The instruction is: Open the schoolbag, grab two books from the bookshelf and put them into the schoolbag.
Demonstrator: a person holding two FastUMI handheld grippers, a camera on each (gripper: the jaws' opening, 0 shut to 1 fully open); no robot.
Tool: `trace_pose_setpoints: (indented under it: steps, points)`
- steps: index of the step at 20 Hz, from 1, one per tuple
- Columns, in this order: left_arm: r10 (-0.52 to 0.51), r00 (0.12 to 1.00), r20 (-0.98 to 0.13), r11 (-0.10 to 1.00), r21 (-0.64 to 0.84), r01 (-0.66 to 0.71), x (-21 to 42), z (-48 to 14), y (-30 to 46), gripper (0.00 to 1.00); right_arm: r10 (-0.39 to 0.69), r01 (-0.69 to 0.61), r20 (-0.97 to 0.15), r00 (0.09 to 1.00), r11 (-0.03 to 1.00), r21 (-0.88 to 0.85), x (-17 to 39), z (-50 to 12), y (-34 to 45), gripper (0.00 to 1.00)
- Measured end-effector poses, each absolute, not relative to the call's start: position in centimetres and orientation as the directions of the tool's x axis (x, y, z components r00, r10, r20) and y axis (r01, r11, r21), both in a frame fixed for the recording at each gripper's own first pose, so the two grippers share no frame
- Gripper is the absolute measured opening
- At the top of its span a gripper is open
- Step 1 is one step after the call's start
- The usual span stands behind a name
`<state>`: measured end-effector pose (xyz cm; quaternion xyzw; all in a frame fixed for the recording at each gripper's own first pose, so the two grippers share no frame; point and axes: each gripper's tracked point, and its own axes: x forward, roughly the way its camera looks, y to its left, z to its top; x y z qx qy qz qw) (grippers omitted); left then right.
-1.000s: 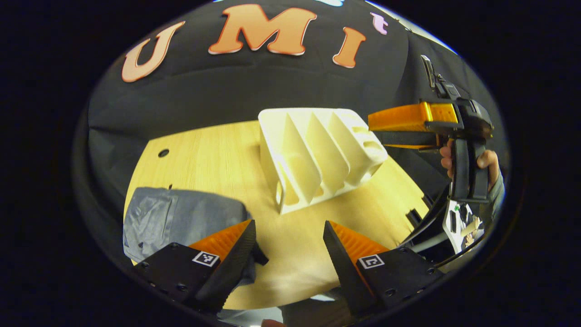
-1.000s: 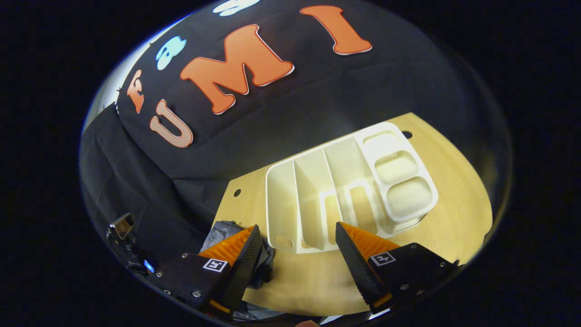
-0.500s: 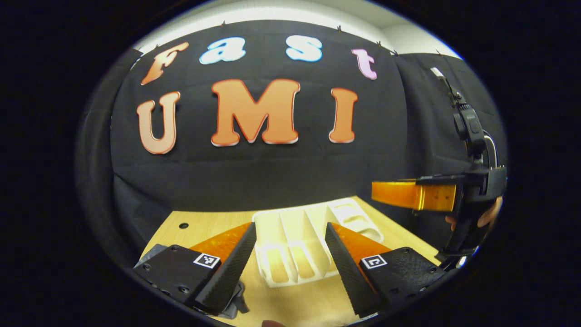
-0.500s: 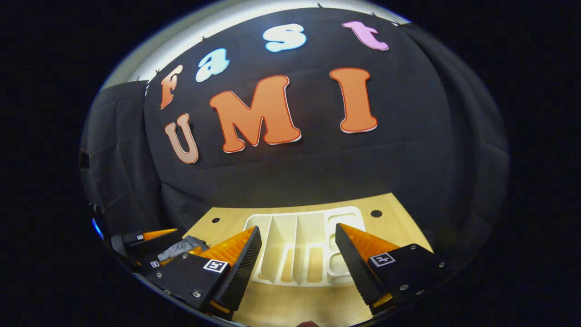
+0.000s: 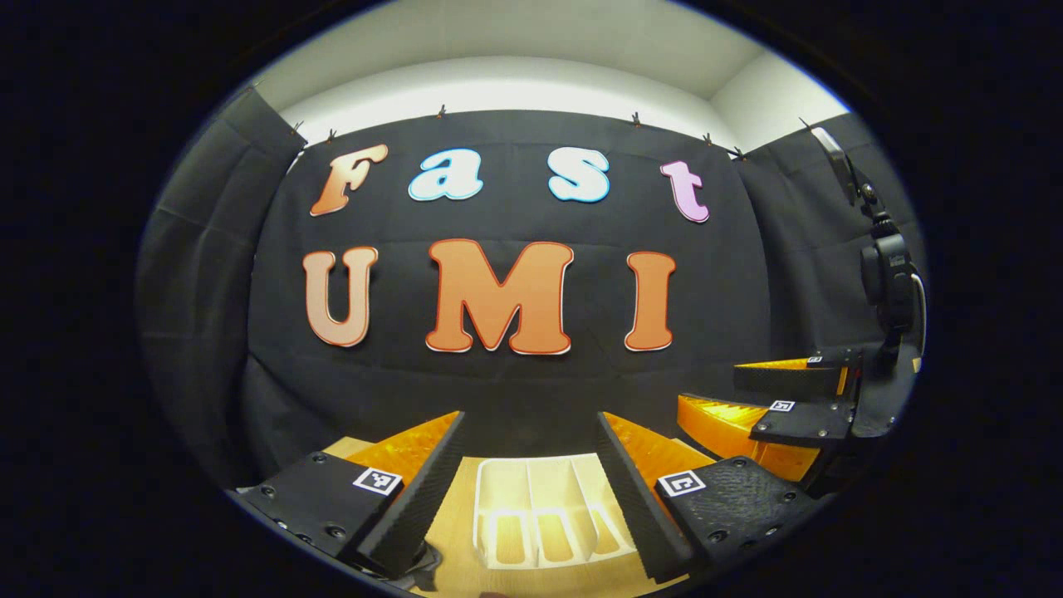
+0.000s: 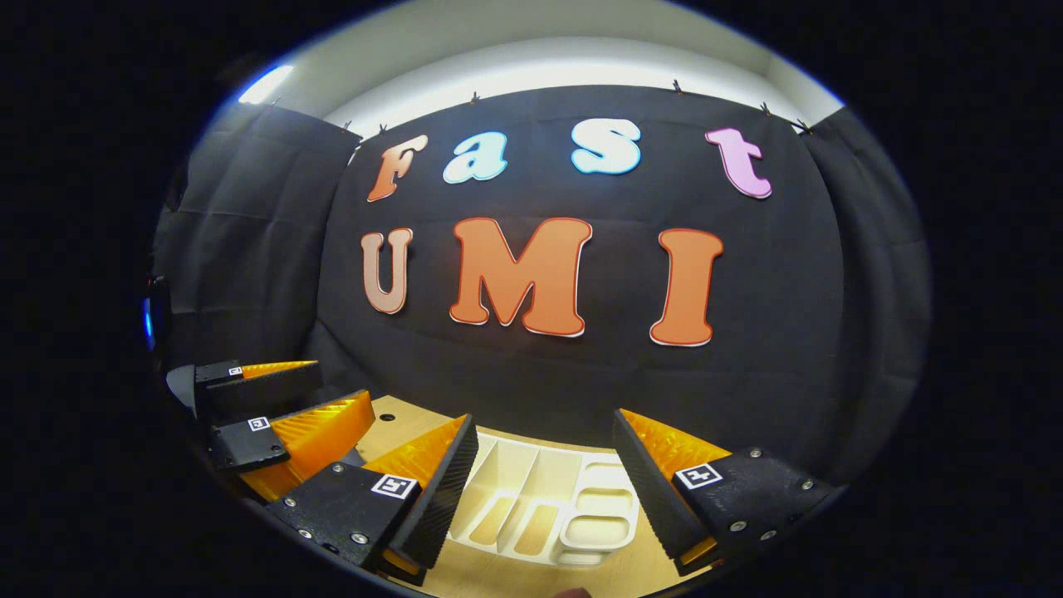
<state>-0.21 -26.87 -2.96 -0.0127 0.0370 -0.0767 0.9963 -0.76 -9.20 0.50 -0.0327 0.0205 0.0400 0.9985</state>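
Left gripper (image 5: 530, 465): fingers spread wide, empty | right gripper (image 6: 544, 465): spread wide, empty | bookshelf (image 5: 540, 519): on table (image 6: 507, 577), ahead of both grippers, slots bookless | schoolbag: cannot place; dark scrap by left finger unclear | progress: judged near finish, books apparently off shelf, packing unconfirmed.

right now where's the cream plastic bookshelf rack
The cream plastic bookshelf rack lies on the light wooden table, low and central in the left gripper view, framed between that gripper's open jaws; in the right gripper view it sits bottom centre likewise.
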Motion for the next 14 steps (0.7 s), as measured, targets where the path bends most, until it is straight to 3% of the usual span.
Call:
trace_pose_setpoints:
  steps: [5, 14]
  points:
    - [-0.094, 0.994, -0.062, 0.994, -0.068, 0.089, -1.5, -3.0, -25.8, 0.95, 0.049, -0.047, 0.026, 0.998, 0.996, -0.081, -1.9, 1.4, -9.3, 0.97]
    - [-0.090, 0.991, -0.101, 0.994, -0.076, 0.082, -3.2, -5.3, -25.3, 0.96, 0.020, -0.022, -0.024, 1.000, 0.997, -0.074, -3.2, -1.1, -8.2, 0.97]
